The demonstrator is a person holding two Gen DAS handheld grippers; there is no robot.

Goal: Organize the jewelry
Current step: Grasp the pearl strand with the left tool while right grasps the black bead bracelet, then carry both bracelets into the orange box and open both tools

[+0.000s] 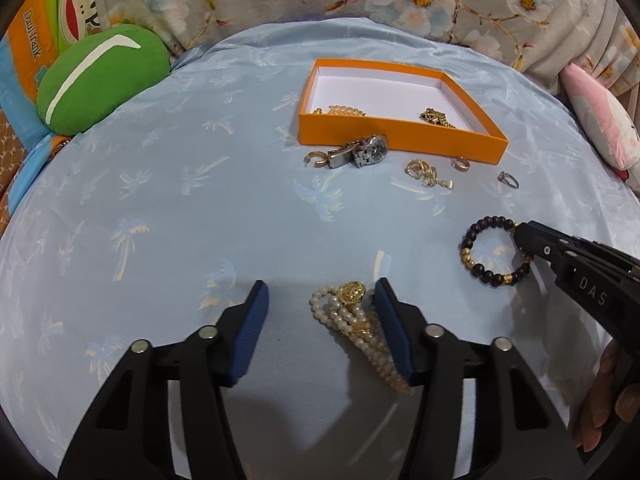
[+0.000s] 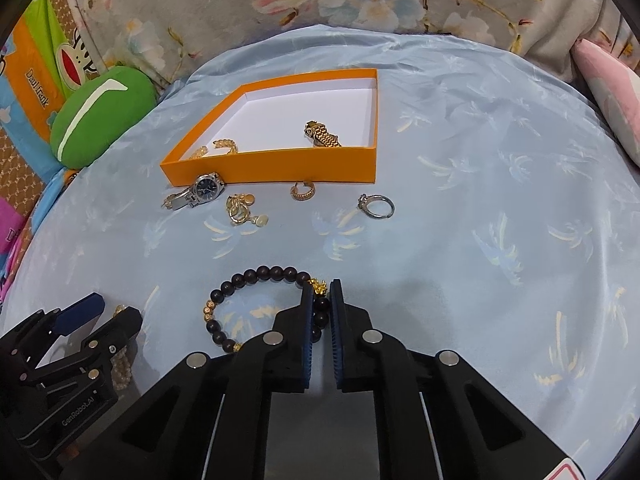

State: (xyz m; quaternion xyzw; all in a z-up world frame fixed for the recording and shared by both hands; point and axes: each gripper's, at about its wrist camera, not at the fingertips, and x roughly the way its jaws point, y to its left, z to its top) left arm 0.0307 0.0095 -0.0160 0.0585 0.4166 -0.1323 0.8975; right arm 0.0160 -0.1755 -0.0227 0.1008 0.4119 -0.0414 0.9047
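Leftmost, the left tool [image 1: 322, 300] hangs open over the blue palm-print cloth [image 1: 160, 208], a pearl bracelet [image 1: 352, 328] lying against its right finger. Further right, the right tool [image 2: 320, 290] is clamped on the dark bead bracelet [image 2: 256, 276]. Beyond them, a silver watch [image 2: 206, 190], gold earrings [image 2: 240, 208] and a ring [image 2: 378, 206] lie beside the orange box [image 2: 280, 168], which holds gold pieces.

The orange-and-green cartoon cushion [image 1: 36, 36] carries lettering that seems to read "Paul Frank". The right hand-held gripper [image 1: 520, 236] bears "DAS" in the left wrist view. The left hand-held gripper [image 2: 100, 312] bears "GenRobot.AI" on its side.
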